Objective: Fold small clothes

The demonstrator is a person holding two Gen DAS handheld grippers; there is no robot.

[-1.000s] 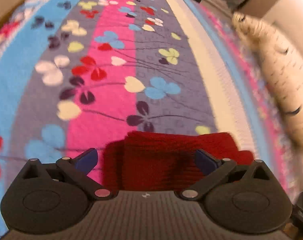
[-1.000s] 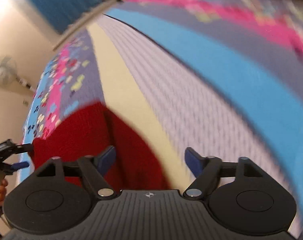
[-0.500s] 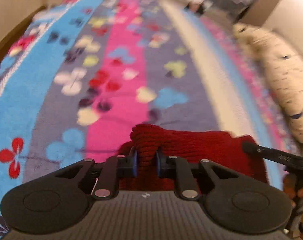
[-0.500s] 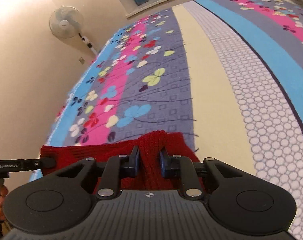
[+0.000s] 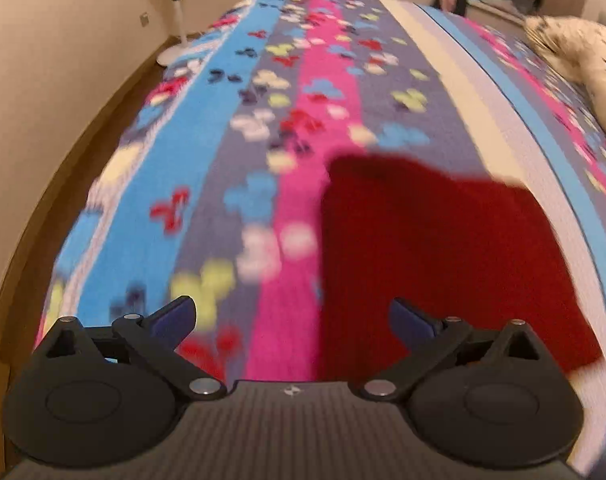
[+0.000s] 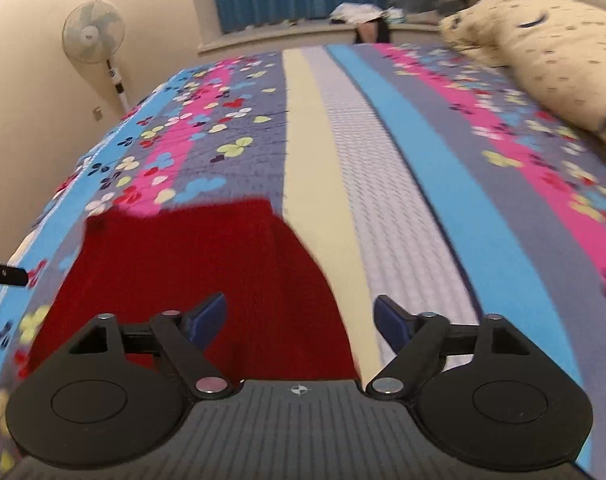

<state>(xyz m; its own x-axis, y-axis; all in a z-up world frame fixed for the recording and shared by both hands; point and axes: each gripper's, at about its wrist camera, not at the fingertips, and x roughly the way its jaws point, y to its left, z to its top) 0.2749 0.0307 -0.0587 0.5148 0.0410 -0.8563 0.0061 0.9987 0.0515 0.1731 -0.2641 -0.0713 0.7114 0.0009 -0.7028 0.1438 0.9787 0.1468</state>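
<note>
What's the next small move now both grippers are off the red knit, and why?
Probably bring both grippers back down to one edge of the red knit for another fold. The left gripper and right gripper have just been opening and hold nothing, and the piece lies flat on the bedspread.

Probably a home bedroom: patterned bedspread (image 6: 443,184), pillow (image 6: 551,60), standing fan (image 6: 93,34).

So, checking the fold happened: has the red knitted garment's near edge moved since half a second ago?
Yes. The red knitted garment now stretches farther up the striped floral bedspread.
</note>
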